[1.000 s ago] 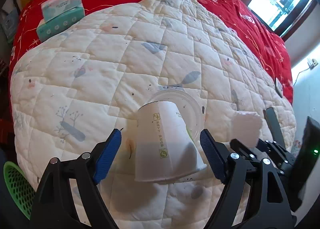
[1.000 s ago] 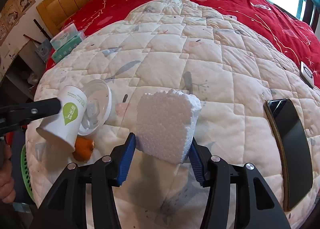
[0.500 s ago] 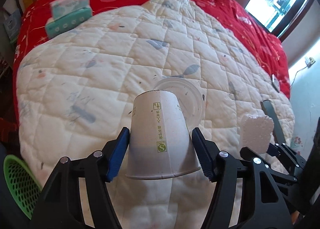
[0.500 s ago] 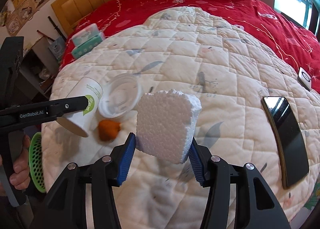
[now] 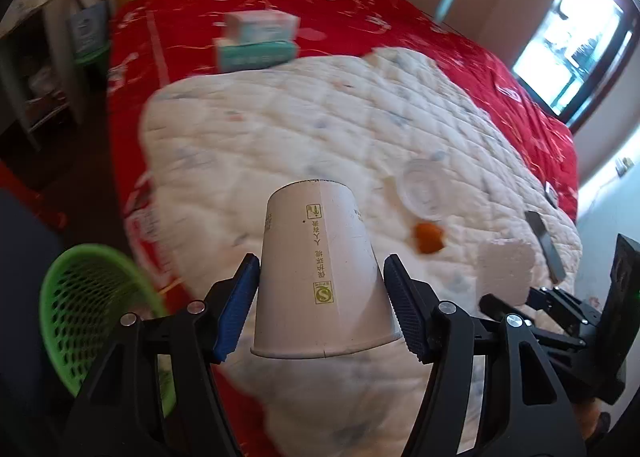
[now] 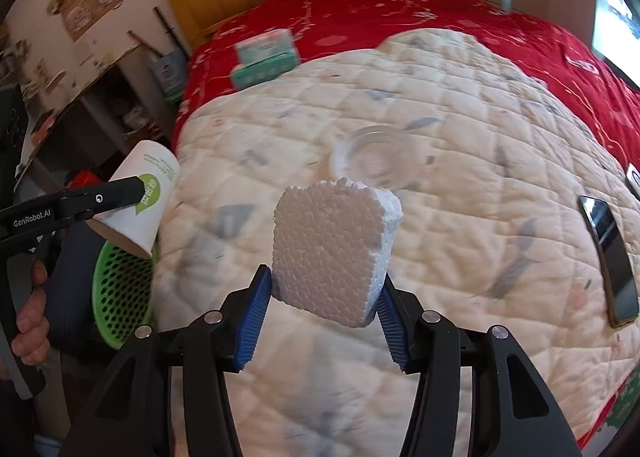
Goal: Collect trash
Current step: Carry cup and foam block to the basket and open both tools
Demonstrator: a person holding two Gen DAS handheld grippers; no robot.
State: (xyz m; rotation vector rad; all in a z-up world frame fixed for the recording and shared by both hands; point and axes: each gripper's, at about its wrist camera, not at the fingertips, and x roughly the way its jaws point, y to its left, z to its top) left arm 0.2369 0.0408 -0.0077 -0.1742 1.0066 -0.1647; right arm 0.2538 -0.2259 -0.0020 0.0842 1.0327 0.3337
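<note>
The left gripper [image 5: 322, 309] is clamped on a white paper cup with green printed marks [image 5: 320, 277], its blue pads pressing the cup's two sides after the jaws closed in on it. The cup is carried bottom away from the camera and open rim toward it, its long axis running along the fingers. In the right wrist view the same cup [image 6: 144, 201] hangs past the bed's left edge, tilted, its rim pointing down and left above a green plastic mesh basket [image 6: 120, 297] that stands on the floor beside the bed. In the left wrist view that basket [image 5: 80, 309] sits at lower left, with dark open floor between it and the shelves beyond.

The right gripper [image 6: 324, 321] grips a white slab of foam [image 6: 336, 253] by its lower side edges; the slab stands upright over the near part of a cream quilted blanket [image 6: 460, 137], which lies over a red bedspread [image 6: 400, 9].

On the quilt lie a clear round plastic lid [image 6: 376, 157], a small orange scrap [image 5: 429, 237] just beside it, and a dark phone [image 6: 610, 261] near the right edge. Two stacked tissue packs [image 6: 266, 57] rest at the far left of the bed. A hand [image 6: 30, 313] holds the left gripper's handle.
</note>
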